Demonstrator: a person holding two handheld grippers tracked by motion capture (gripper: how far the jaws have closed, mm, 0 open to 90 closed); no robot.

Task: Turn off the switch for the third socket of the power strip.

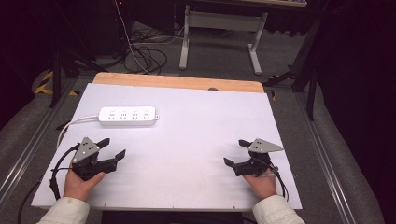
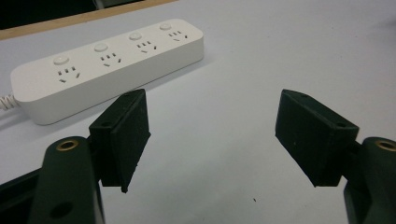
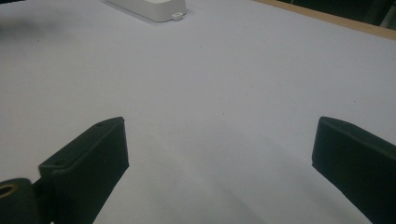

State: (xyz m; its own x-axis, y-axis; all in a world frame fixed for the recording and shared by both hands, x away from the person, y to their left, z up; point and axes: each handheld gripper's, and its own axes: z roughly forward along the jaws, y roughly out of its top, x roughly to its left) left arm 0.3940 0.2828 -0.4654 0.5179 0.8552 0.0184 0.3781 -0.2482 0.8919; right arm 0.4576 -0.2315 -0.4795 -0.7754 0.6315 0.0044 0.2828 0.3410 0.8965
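I am sitting at the start of the job, as I read it: both tools are resting low at the near edge of the white table [image 1: 187, 154], and nothing is being handled yet. The white power strip [image 1: 127, 116] is lying flat at the far left, its cord running off to the left edge, well apart from both tools.

I am holding the left gripper [image 1: 113, 148] with its jaws spread wide and nothing between them; in the left gripper view it is facing the power strip [image 2: 107, 65], which is lying just beyond the fingertips. The right gripper [image 1: 236, 153] is likewise gaping, gripping nothing, over bare board at the near right.

Next, I judge, I am needing to carry the left gripper forward to the strip, since it is the nearer one, and square the jaws across its narrow width before closing.
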